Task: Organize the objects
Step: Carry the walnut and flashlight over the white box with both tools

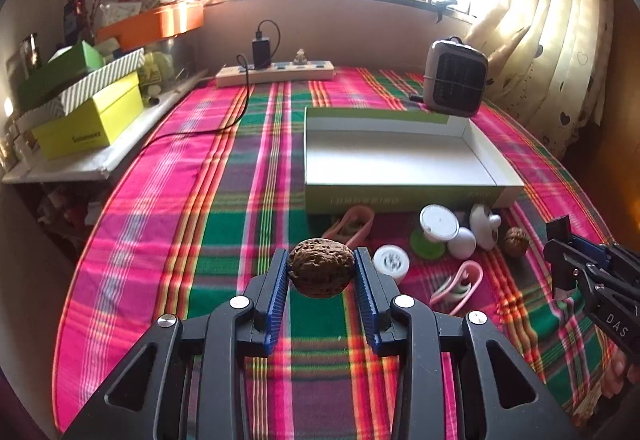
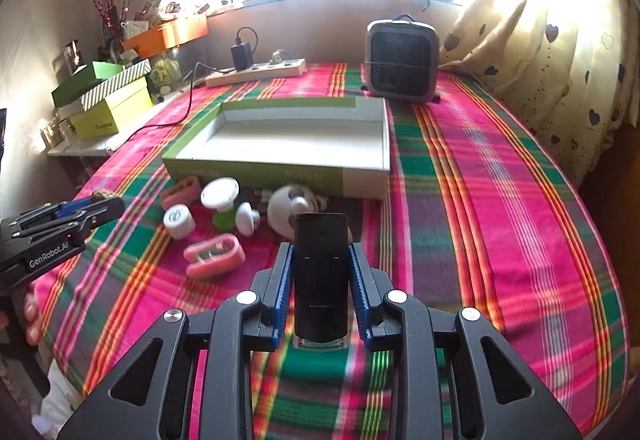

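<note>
My left gripper point(image 1: 321, 264) is shut on a brown walnut point(image 1: 321, 267) and holds it above the plaid cloth. My right gripper point(image 2: 320, 260) is shut on a black rectangular device point(image 2: 320, 276), held upright. An open white-lined box point(image 1: 396, 156) with green sides lies ahead; it also shows in the right wrist view point(image 2: 296, 138) and looks empty. In front of it lie a second walnut point(image 1: 516, 241), pink clips point(image 1: 460, 284) point(image 2: 215, 254), white round caps point(image 1: 391, 261) point(image 2: 179, 220) and a white figure point(image 2: 288, 206). The right gripper shows at the left view's edge point(image 1: 560, 256).
A small grey fan heater point(image 1: 456, 78) point(image 2: 400, 60) stands behind the box. A power strip point(image 1: 276, 72) with a charger and cable lies at the back. Stacked green and yellow boxes point(image 1: 84, 112) fill a shelf on the left. A curtain point(image 2: 540, 32) hangs on the right.
</note>
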`<state>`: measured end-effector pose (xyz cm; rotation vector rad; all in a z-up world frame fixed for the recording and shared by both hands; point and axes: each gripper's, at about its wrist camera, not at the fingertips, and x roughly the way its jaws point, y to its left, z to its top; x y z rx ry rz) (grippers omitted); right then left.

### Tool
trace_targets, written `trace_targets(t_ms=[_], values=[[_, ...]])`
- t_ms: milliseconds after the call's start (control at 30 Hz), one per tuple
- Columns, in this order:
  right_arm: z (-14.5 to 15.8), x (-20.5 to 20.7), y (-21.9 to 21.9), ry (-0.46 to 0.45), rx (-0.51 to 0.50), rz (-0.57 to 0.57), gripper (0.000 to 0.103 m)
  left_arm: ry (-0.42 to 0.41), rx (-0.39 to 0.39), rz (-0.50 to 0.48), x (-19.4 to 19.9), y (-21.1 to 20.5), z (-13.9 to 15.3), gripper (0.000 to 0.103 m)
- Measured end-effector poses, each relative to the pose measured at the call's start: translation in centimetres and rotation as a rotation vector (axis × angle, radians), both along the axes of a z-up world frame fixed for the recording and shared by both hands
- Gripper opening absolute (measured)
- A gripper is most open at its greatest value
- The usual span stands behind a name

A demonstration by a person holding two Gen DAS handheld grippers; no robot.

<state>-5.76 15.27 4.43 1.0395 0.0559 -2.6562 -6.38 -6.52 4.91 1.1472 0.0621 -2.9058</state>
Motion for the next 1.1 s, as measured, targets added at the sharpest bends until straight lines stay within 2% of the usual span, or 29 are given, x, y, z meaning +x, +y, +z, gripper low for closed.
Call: trace_targets(t_ms=[333, 600, 1100], values=[[1.8, -3.2, -1.6, 0.017, -0.006, 0.037, 0.029, 0.002, 0.010, -0.047, -3.9, 1.1, 1.5, 0.031], [3.0, -5.8, -2.9, 0.026, -0.017, 0.051, 0.029, -0.014, 0.066, -0.084, -7.2, 1.3, 2.2, 0.031], [3.5, -11.7, -5.2, -0.030, -0.017, 0.064, 0.029, -0.039, 0.019, -0.097, -12.4, 1.5, 2.3, 0.031]])
